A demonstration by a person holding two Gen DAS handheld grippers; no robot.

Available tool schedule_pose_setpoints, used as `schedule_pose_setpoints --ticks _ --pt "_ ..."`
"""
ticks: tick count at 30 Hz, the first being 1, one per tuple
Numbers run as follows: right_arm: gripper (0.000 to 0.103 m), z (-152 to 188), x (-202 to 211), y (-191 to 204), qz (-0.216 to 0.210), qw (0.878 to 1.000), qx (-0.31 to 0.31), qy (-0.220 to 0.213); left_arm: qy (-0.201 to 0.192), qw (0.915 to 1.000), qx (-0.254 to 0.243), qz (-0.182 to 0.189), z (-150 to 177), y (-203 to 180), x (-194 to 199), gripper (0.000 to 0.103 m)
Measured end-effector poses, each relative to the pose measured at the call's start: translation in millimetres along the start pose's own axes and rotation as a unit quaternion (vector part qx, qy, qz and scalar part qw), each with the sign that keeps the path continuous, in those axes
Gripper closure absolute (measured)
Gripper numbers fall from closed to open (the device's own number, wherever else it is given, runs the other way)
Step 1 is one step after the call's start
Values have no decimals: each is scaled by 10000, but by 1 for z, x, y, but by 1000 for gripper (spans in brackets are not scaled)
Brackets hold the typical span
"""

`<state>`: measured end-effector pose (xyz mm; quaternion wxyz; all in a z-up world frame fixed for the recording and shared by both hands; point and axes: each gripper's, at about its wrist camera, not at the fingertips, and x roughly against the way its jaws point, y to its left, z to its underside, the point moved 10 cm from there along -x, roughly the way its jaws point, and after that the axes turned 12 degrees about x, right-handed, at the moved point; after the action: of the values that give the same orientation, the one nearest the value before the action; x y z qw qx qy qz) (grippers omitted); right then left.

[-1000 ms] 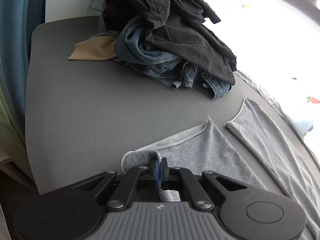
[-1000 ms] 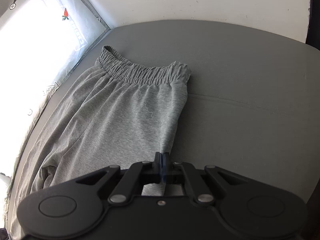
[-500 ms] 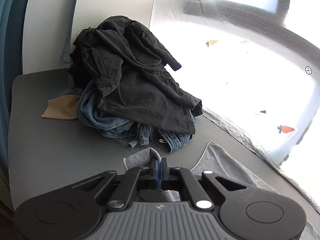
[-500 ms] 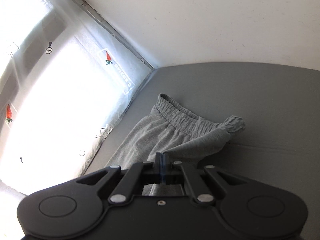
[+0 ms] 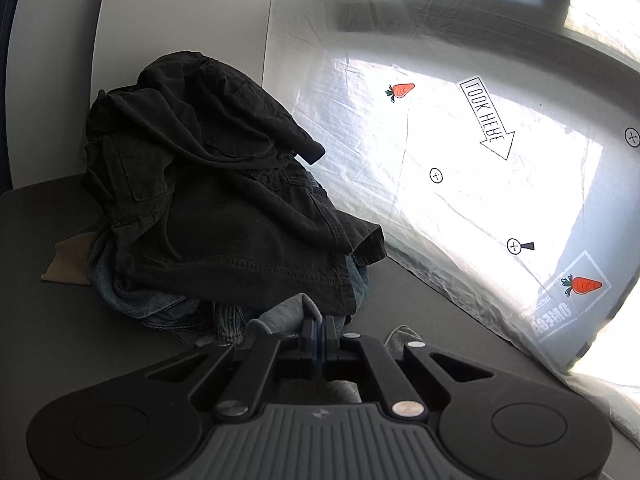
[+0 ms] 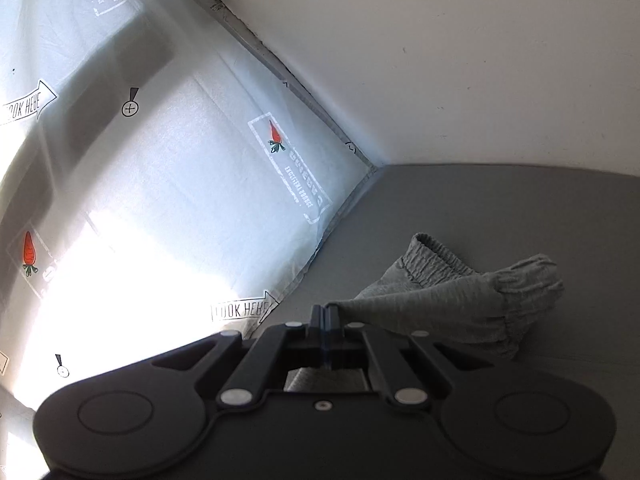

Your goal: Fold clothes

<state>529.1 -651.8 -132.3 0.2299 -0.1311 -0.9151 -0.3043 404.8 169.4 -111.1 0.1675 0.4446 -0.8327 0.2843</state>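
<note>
Both claws, left claw [image 5: 319, 338] and right claw [image 6: 326, 334], are clamped on the grey sweatpants [image 6: 452, 304], whose waistband trails ahead-right of the right one.

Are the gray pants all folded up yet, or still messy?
Not folded yet. The gray pants are lifted and bunched, the waistband crumpled on the gray surface, each hand-held gripper, right and left, pinching the fabric.

Grey table [image 5: 60, 360], matte surface. Translucent white plastic sheet [image 5: 460, 208] along table edge, backlit, printed with carrots [image 5: 402, 90], crosshair marks, "LOOK HERE" arrows [image 6: 244, 310]. White wall [image 6: 480, 60] behind table. White rounded panel [image 5: 180, 20] at far end.
</note>
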Motion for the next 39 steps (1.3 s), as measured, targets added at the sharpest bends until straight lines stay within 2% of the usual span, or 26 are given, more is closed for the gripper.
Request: schedule_pose_setpoints --ticks 7,10,20,26,31,34,37,39 --pt "103 2 -56 7 151 9996 -150 186 -55 9995 -321 52 7 -51 -49 101" --pt "103 0 -81 10 192 9994 -169 239 43 9994 -340 109 16 -70 -72 101" --pt "103 -1 -166 37 265 9978 419 445 216 9977 -639 110 43 -120 -141 102" --pt "103 7 -203 44 311 9956 708 531 285 9961 -812 186 60 -148 -184 102" --pt "103 15 -233 43 448 9906 955 870 599 9924 -1075 -58 83 -155 -225 101" --pt "102 21 -242 43 528 9870 1116 1027 581 9901 -1267 -143 91 -160 -229 91" --pt "97 20 -235 50 542 9853 1339 915 418 9913 -1250 39 88 -163 -220 59" --pt "96 19 -228 56 497 9842 1481 835 292 9908 -1307 191 84 -166 -210 55"
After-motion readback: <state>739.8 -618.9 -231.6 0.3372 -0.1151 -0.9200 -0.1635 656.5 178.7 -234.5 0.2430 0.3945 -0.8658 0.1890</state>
